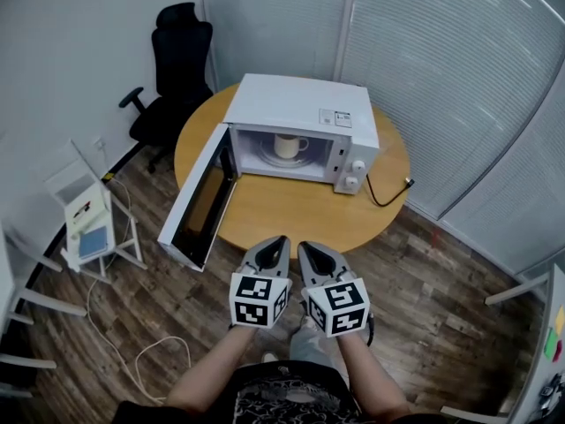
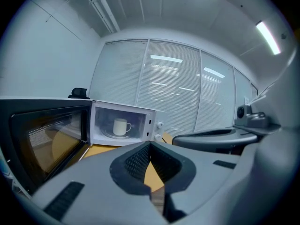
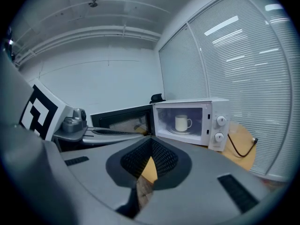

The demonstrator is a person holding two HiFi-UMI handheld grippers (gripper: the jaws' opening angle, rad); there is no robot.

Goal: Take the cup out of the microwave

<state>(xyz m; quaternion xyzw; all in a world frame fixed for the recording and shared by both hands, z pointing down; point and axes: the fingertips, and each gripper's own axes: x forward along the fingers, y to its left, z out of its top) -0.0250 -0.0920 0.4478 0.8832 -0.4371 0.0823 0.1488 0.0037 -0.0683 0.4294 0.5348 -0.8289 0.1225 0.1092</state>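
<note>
Table [image 1: 291, 212]: one microwave [image 1: 300, 104]; one cup [image 1: 288, 146]

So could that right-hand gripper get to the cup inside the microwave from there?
Probably yes. The door stands wide open, swung left, and only bare table lies between the right gripper and the cup. Its jaws are shut, so they'd need opening first.

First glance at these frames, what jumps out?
A white microwave sits on a round wooden table, its door swung wide open to the left. Inside stands a pale cup on the turntable, handle to the right. In the foreground the left gripper and right gripper are side by side at the table's near edge, jaws shut and empty, well short of the microwave.
</note>
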